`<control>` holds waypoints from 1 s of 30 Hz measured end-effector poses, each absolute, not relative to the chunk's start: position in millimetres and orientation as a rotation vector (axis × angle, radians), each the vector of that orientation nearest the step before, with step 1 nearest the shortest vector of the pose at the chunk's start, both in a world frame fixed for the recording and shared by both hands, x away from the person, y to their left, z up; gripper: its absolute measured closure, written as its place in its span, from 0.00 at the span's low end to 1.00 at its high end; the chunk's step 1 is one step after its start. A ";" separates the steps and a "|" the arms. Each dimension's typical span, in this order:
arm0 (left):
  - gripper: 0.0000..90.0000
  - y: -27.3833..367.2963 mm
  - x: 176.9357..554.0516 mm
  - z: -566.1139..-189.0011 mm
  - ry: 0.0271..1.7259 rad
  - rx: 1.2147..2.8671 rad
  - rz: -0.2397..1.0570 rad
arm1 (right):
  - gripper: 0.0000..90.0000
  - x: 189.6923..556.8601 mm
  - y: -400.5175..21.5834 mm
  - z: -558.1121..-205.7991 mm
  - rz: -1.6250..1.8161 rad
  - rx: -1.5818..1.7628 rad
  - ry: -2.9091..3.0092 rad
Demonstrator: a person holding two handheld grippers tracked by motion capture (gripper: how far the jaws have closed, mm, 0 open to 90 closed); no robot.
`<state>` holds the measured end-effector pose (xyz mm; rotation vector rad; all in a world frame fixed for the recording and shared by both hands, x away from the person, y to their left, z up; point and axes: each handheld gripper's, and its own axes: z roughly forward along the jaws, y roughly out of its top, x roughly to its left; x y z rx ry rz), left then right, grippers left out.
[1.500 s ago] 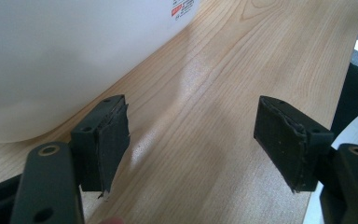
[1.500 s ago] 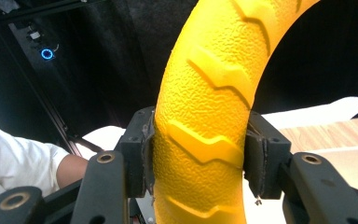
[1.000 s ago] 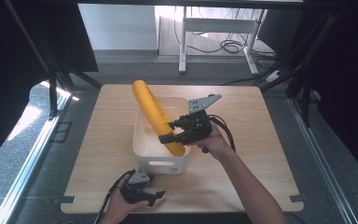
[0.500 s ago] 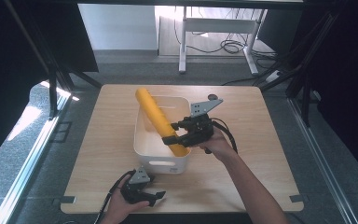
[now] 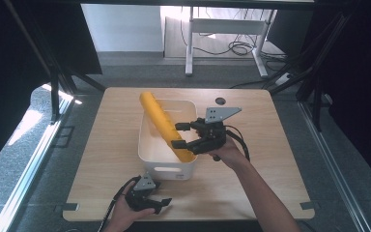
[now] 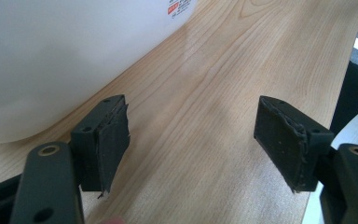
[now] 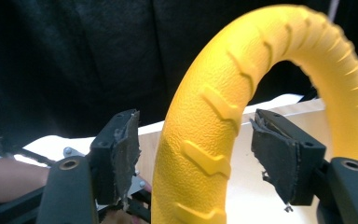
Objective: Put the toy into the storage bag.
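A yellow ribbed ring (image 5: 164, 125) stands on edge, leaning in the white bin (image 5: 166, 170). My right gripper (image 5: 177, 135) reaches over the bin's right wall with a jaw on each side of the ring's lower end. In the right gripper view the ring (image 7: 214, 116) sits between the pads (image 7: 275, 154) with a gap on both sides; the jaws have just been opening and stand open. My left gripper (image 5: 160, 202) lies low on the table in front of the bin, open, with bare wood between its pads (image 6: 114, 140).
The wooden table (image 5: 270, 145) has free room to the right and left of the bin. In the left gripper view the bin's white wall (image 6: 51, 60) is close ahead on the left. Dark frames and floor surround the table.
The right gripper's jaws have parted from the yellow ring, which settled slightly lower into the bin. The left gripper has stayed where it was.
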<state>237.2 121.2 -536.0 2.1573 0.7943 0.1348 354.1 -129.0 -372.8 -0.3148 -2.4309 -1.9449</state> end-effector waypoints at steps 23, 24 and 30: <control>0.29 121.6 237.0 -534.1 0.797 2.152 0.135 | 0.39 342.7 -203.2 -410.7 -1.999 -0.676 -2.490; 0.29 121.7 237.0 -534.1 0.798 2.151 0.136 | 0.39 342.0 -206.8 -414.2 -1.993 -0.695 -2.495; 0.29 122.3 237.5 -534.0 0.796 2.151 0.139 | 0.39 337.1 -224.5 -436.2 -1.946 -0.832 -2.561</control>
